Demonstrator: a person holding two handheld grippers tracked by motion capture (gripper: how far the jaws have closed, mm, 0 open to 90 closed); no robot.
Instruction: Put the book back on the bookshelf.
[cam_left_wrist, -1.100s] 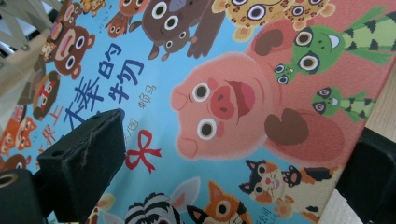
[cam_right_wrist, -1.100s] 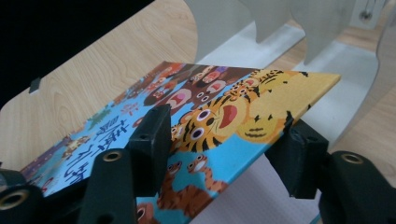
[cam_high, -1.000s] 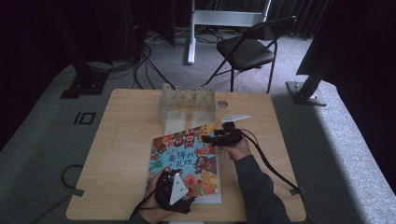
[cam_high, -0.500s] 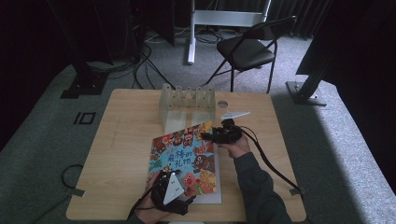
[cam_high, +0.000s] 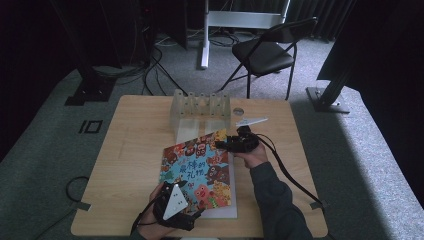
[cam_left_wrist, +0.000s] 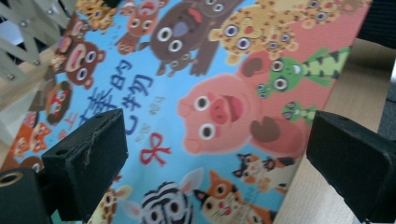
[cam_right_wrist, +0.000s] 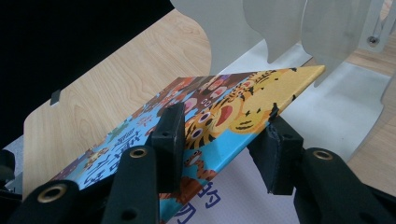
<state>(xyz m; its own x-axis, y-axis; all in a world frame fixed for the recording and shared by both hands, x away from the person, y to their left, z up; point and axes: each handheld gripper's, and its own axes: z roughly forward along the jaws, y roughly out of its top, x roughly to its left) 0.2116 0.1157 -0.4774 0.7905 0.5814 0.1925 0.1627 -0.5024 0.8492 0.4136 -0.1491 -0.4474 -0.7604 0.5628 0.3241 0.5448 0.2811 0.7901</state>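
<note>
A colourful picture book (cam_high: 200, 167) with cartoon animals lies tilted on the wooden table (cam_high: 130, 150), its far right edge raised. My right gripper (cam_high: 222, 145) holds that edge. In the right gripper view one pad (cam_right_wrist: 170, 135) lies on the cover (cam_right_wrist: 224, 107) and the other meets the edge, the jaws having just been closing with the book between them (cam_right_wrist: 224, 126). My left gripper (cam_high: 187, 192) hovers at the book's near left corner. Its jaws (cam_left_wrist: 217, 135) stand wide open over the cover (cam_left_wrist: 210, 93) without touching it.
A white book (cam_high: 231, 210) with blue characters lies under the picture book (cam_right_wrist: 252, 196). A pale slotted rack (cam_high: 200, 107) stands at the table's far side, close behind the raised corner (cam_right_wrist: 289, 28). A black folding chair (cam_high: 265, 50) is beyond the table.
The book's far right corner has tipped up and shifted a little left with the right gripper. The left gripper has drifted slightly left and up at the near corner.
</note>
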